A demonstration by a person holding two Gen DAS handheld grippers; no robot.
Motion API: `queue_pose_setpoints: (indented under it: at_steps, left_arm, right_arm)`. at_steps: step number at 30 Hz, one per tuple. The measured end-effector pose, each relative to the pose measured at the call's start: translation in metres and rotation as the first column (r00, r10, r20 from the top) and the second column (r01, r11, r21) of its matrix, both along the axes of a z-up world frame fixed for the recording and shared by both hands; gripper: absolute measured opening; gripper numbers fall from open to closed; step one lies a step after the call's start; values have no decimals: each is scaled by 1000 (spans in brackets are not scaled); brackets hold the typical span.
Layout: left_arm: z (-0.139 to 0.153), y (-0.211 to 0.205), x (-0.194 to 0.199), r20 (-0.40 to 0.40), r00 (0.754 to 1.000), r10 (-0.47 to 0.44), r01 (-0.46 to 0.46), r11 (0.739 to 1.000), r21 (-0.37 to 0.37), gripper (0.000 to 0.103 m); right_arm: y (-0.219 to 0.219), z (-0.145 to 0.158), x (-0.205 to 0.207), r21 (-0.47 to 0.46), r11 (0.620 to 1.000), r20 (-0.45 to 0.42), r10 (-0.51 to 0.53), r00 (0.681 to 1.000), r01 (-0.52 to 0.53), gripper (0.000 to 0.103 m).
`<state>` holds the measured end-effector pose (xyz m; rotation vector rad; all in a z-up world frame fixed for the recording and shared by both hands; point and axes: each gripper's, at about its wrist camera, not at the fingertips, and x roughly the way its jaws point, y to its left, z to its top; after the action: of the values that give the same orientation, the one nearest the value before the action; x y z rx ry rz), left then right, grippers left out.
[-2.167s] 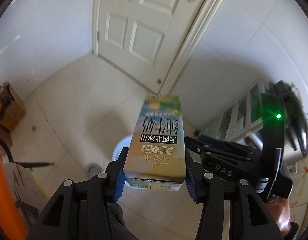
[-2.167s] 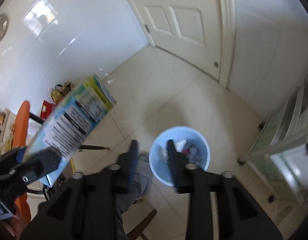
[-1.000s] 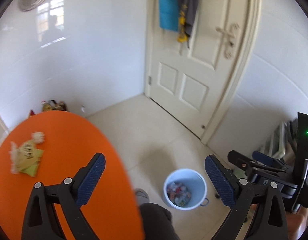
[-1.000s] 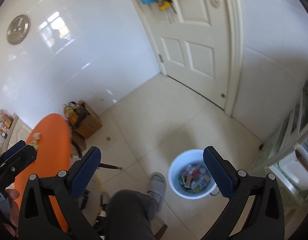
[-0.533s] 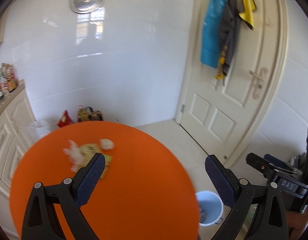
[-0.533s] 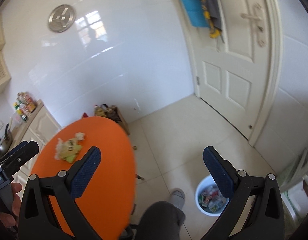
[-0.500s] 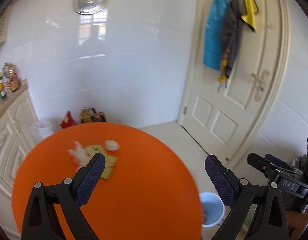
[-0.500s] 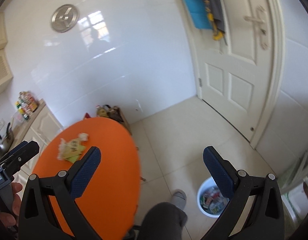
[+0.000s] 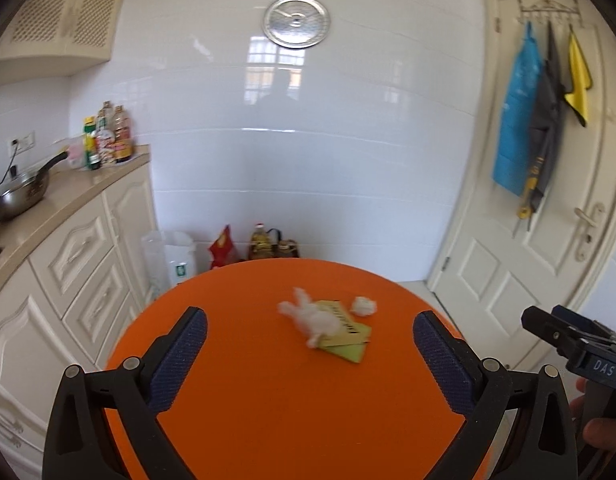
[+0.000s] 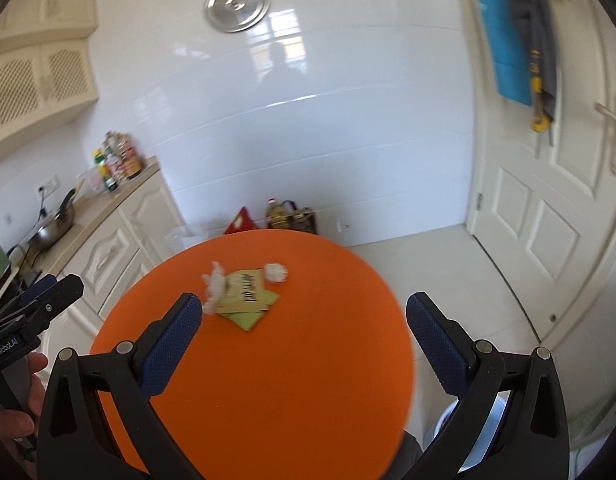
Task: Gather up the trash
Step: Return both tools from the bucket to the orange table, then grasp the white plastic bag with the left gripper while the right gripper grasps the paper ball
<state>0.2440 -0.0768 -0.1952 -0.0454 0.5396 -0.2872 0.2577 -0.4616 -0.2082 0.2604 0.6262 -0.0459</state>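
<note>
Now both grippers, left gripper (image 9: 308, 354) and right gripper (image 10: 303, 344), hold fingers wide, empty.

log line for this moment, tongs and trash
left tongs: open, empty | right tongs: open, empty | trash: on orange table

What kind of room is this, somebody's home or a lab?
Most likely a home kitchen: a wok sits on a counter beside sauce bottles, above cream cabinets. Aprons hang on the door, and trash lies on a round orange table.
</note>
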Motion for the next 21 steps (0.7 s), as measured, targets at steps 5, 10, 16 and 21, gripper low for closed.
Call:
queue_pose_setpoints:
  at_steps: [5,10,16,21]
  left_arm:
    - [-11,7,9,-28,999,31,-31,1000,-4,102]
    - [-28,-9,45,-95,995,17,-17,1000,-1,102]
    - [-61,-50,113,-205,979,2,-1,1000,6,102]
    - [-92,-86,184,-308,951,12,-7,1000,19,101]
  right_arm:
    - [24,-4,22,-27,998,-11,56,998,-56,103]
    - [30,-21,48,-49,996,-52,73,996,-75,103]
    - [17,-58,98,-52,996,-133,65,989,-72,103]
    - [8,-94,148,-33,996,-207,70,976,-79,103]
